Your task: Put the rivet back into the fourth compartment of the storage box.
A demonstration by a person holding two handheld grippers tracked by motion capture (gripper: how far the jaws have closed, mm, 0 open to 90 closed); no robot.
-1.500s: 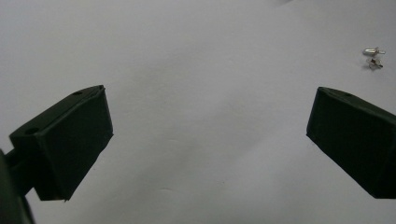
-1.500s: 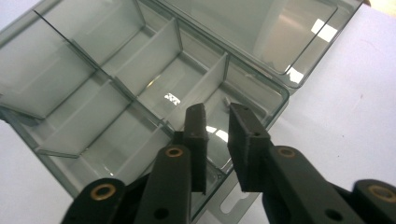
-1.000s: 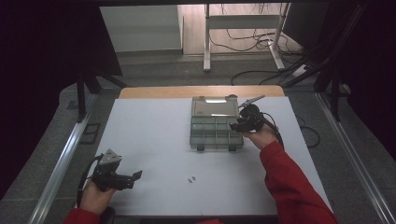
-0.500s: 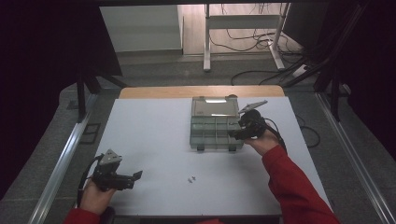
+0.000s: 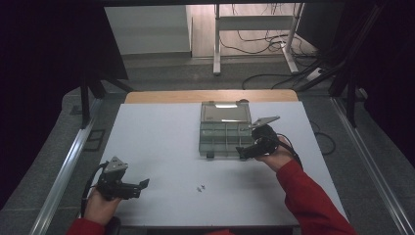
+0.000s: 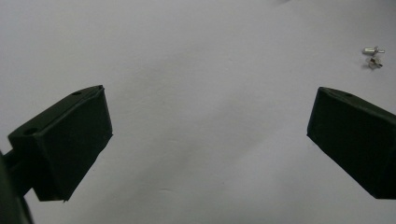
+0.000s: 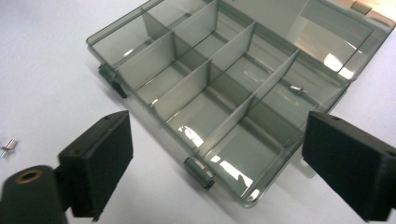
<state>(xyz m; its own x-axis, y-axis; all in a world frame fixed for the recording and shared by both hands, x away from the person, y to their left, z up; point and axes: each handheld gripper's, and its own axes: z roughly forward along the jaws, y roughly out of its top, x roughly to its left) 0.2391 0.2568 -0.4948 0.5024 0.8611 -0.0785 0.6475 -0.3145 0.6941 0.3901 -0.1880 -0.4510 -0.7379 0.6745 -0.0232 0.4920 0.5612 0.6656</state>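
Screws (image 5: pixel 200 187), two small silver ones, lie on the white desk (image 5: pixel 161 147); right claw (image 5: pixel 243 153), just opened and empty, should leave the clear compartment box (image 5: pixel 224 131); left claw (image 5: pixel 142 185) gapes idle.

Obstacles: open compartment box (image 5: pixel 225 131) at table (image 5: pixel 161 142) centre-rear, upright dividers inside; two small metal pins (image 5: pixel 199 188) loose near front edge. Open white surface left, front and between; passage unobstructed there.

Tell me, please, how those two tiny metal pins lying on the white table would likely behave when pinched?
The two tiny metal pins look rounded, so they may roll. Being so small against the broad black pads, they could slip out. They seem stiff and light.
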